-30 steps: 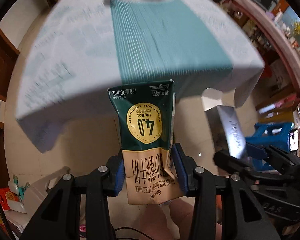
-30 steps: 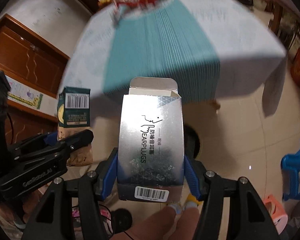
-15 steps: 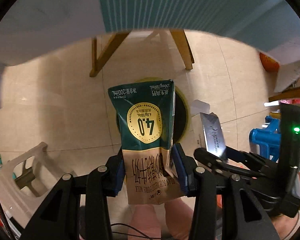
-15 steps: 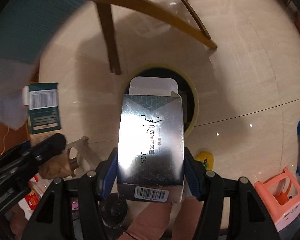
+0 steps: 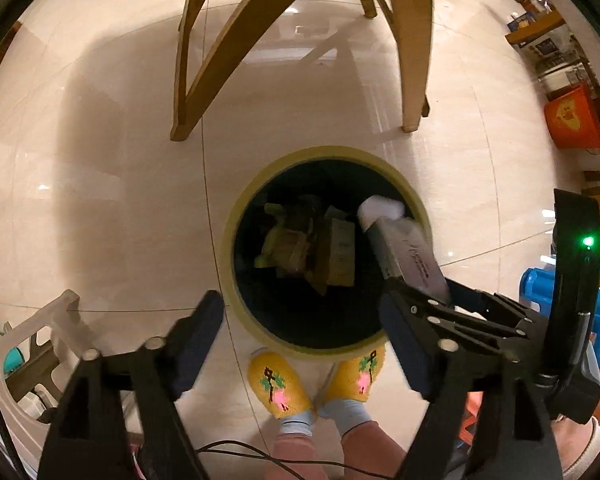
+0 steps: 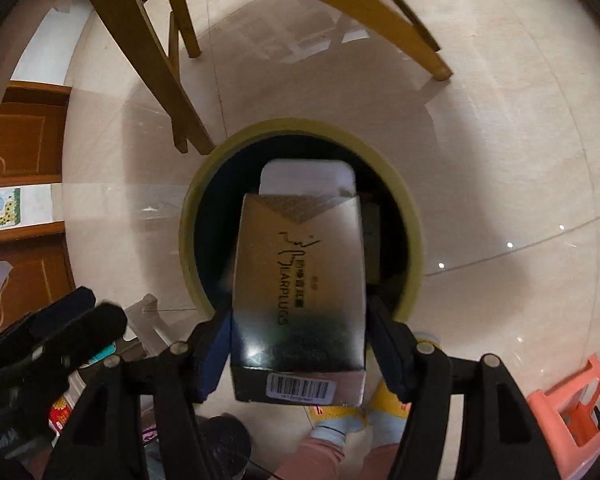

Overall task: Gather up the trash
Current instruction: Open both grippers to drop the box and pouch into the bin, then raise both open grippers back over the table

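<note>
Hanging between right gripper (image 6: 300,344) pads: earplug box (image 6: 300,280) (over bin (image 6: 414,216)).

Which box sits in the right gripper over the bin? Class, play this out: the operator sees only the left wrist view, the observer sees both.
Observer: The right wrist view shows its printed face. It is a silver earplug box, marked EARPLUGS.
Operator: Any other marking I cannot see?
Observer: Yes, a white barcode label on the end nearest the camera.
Operator: Does the right gripper grip it firmly?
Observer: Its jaws have just been opening. The box is between them, but I cannot tell whether the pads press on it.
</note>
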{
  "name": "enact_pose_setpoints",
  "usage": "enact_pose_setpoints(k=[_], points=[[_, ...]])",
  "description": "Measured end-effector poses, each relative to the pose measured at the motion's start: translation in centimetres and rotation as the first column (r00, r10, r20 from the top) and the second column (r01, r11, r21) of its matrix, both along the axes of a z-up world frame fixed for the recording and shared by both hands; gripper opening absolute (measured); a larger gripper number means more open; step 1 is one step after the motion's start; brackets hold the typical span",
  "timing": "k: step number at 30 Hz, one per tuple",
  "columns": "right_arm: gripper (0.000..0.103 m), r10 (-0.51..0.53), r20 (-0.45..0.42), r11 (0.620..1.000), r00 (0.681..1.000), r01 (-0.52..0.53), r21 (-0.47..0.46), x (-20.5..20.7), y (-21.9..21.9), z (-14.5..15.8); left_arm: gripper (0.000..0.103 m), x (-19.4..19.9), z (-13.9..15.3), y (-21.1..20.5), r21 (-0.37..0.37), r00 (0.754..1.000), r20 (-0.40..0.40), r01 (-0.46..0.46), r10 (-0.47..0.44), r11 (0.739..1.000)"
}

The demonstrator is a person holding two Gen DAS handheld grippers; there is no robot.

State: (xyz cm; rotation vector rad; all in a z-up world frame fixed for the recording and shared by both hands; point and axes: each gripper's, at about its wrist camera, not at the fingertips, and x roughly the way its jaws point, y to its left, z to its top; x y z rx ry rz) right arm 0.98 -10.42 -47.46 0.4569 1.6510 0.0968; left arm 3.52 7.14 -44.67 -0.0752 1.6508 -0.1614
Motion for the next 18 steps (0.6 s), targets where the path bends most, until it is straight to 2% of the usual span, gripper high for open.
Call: enact_pose_setpoints(k=[2, 4, 10, 14, 18], points=[[0.067, 0.008, 0.02, 1.0, 1.0, -0.007, -0.004, 0.0, 0.3, -0.3, 0.08, 0.0, -0.2, 0.5, 0.018, 1.0, 0.003, -0.006, 0.006, 1.0], [0.076, 0.008, 0.033, 1.0, 0.999, -0.007, -0.014, 0.2, 0.6, 0.0, 0.081, 0.0, -0.3, 1.0, 0.031, 1.0, 0.006, -0.012, 0.012, 0.999], [0.077, -0.005, 0.057, 1.0, 0.998, 0.006, -0.012, 0.2, 0.8, 1.2, 0.081, -0.5, 1.5, 1.8, 0.056, 0.999, 0.03, -0.03, 0.028, 0.998], [0.077, 0.004, 0.082, 1.0, 0.997, -0.003, -0.012, 0.0, 0.7, 3.0, 0.081, -1.2, 3.8, 2.1, 0.05, 0.998, 0.037, -0.057, 0.055, 0.997], [0.077, 0.012, 0.096, 1.0, 0.995, -0.012, -0.009, -0.7, 0.7, 6.0, 0.081, -2.0, 7.8, 2.2, 0.038, 0.996, 0.062, -0.074, 0.071, 0.997]])
